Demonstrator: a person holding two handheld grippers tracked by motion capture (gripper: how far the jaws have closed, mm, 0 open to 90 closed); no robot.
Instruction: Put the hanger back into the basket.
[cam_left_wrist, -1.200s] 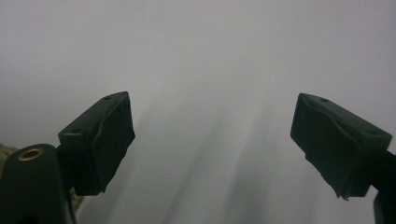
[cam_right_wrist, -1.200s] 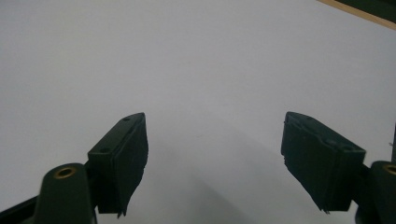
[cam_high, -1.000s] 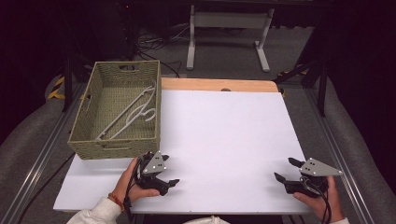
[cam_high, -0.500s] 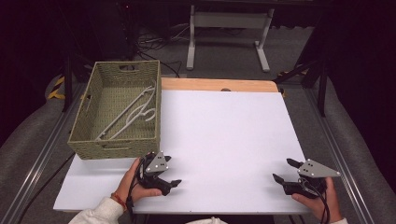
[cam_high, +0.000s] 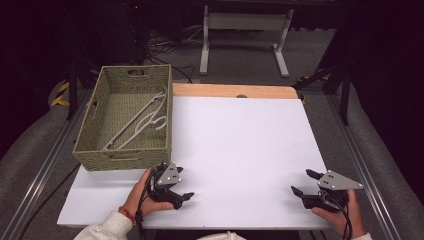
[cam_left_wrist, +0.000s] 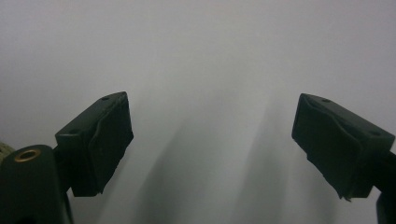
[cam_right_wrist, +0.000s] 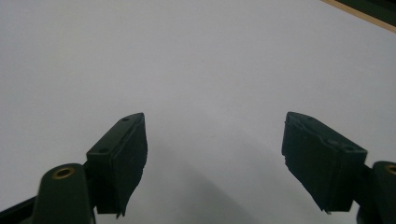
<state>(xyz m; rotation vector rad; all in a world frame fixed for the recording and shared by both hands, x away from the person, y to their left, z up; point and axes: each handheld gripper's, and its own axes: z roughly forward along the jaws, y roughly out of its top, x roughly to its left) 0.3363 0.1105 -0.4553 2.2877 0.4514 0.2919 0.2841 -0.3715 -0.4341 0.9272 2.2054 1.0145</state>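
Note:
A woven green basket (cam_high: 90, 135) stands at the table's left and holds white clothes hangers (cam_high: 142, 120). My left gripper (cam_high: 184, 183) rests on the white board (cam_high: 240, 145) just in front of the basket's near right corner, held by a hand. Its jaws are wide apart with nothing between them, as the left gripper view (cam_left_wrist: 210, 140) confirms. Near the front right corner of the board my right gripper (cam_high: 301, 181) points left, and it is open and empty too in the right gripper view (cam_right_wrist: 215, 154).
A strip of bare wooden table edge (cam_high: 235, 90) runs behind the white board. Beyond the table stands a grey metal stand (cam_high: 245, 22) on a dark floor with cables. Grey padded rails (cam_high: 30, 165) flank both sides.
Both grippers have drifted slightly toward the table's middle. Jaws stay apart, and nothing has been picked up or released.

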